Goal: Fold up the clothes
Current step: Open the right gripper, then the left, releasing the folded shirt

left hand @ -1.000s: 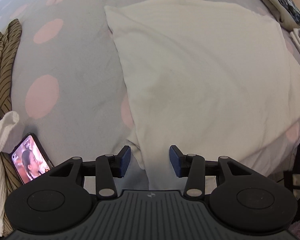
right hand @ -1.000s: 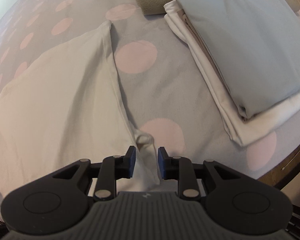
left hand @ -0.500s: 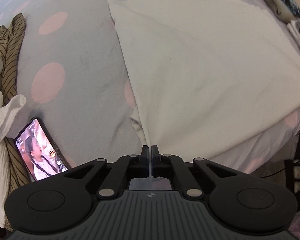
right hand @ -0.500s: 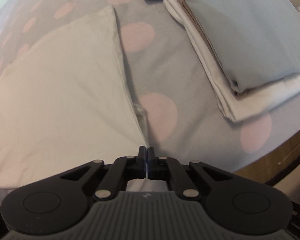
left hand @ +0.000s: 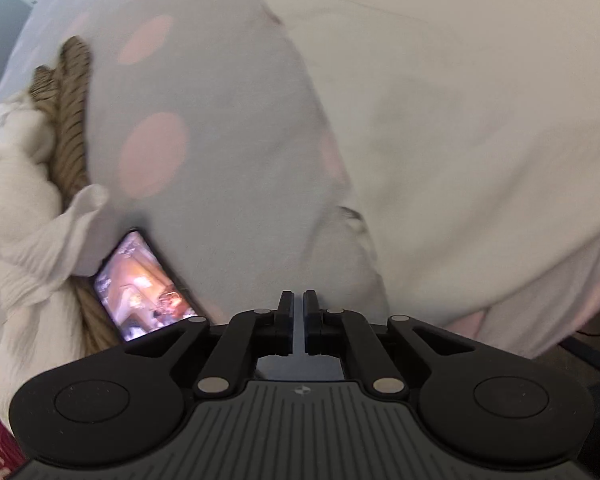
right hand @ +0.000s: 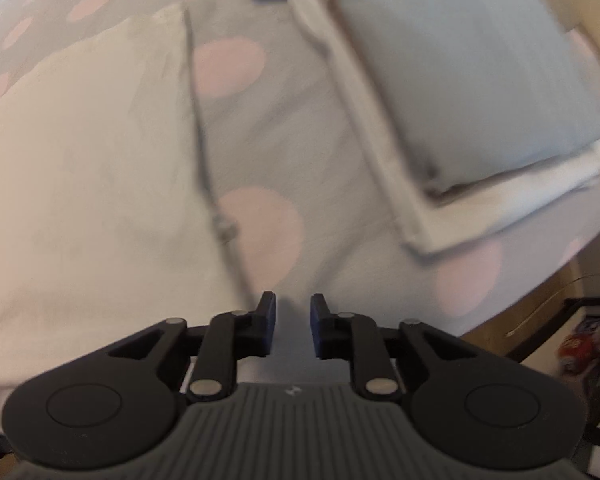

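Observation:
A cream garment (left hand: 460,120) lies folded flat on the grey bed sheet with pink dots (left hand: 228,120). My left gripper (left hand: 299,296) hangs over the sheet just left of the garment's near left corner. Its jaws are shut to a thin slit, and only grey sheet shows through it. In the right wrist view the same garment (right hand: 80,160) fills the left side. My right gripper (right hand: 293,300) is beside its near right edge, jaws opening, with nothing between them. Both views are blurred by motion.
A lit phone (left hand: 144,284) lies on the sheet near my left gripper, beside a white crinkled cloth (left hand: 24,248) and a brown striped garment (left hand: 70,120). A stack of folded clothes, light blue on white (right hand: 460,60), sits at the right. The bed's edge (right hand: 532,304) runs below the stack.
Half a second ago both grippers had closed on the garment's near corners. Now the right jaws have parted off the cloth, and the left corner lies free beside the shut left jaws.

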Demonstrator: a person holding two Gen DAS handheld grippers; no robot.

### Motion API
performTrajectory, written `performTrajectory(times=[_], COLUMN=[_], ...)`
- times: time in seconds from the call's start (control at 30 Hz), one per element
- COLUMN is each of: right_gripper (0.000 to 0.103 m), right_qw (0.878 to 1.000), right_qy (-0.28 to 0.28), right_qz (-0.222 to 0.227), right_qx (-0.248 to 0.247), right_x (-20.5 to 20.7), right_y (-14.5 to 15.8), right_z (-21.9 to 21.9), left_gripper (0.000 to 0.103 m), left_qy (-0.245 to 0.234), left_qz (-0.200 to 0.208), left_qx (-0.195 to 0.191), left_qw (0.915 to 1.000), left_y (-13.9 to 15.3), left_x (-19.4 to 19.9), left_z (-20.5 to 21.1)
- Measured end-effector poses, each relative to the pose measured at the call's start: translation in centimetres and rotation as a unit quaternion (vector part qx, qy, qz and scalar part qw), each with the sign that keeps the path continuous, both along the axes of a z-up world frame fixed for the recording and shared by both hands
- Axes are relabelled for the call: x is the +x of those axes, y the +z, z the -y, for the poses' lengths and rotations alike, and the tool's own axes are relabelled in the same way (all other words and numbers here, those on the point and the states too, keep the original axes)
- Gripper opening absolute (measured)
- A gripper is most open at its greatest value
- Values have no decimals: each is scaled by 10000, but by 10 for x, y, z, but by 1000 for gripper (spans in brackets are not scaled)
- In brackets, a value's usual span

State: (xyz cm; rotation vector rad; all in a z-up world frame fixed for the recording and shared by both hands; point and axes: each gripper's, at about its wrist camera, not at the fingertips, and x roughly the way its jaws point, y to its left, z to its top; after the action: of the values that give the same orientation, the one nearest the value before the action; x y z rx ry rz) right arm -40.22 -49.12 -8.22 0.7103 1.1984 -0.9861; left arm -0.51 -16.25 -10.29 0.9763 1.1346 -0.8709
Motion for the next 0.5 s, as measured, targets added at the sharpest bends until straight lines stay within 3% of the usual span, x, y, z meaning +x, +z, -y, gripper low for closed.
performTrajectory(times=[0.13,0.2,0.3,0.4,0.5], right_gripper=[18,18,18,19,21], right_qw=[9948,9913,9931,9944,9943], right_qy=[139,387,599,578,491], right_qz=[962,1093,587,-50,-113], right_qx=[314,623,823,885,943], right_x=[-4,15,27,26,22], right_y=[11,2,-19,-43,-45], right_z=[0,1,-4,2,5], left_gripper=[1,1,1,1,1], left_qy=[-108,-360,-640,-620,-621], left_qz=[-657,-982,-912,-774,-663], left_qx=[-670,-786,-483,-11,45], left_qw=[9955,9914,9926,9951,9959], left_y=[17,16,1,-22,-22], left_x=[-11,-22,-37,-40,-43], left_z=[2,5,13,16,17])
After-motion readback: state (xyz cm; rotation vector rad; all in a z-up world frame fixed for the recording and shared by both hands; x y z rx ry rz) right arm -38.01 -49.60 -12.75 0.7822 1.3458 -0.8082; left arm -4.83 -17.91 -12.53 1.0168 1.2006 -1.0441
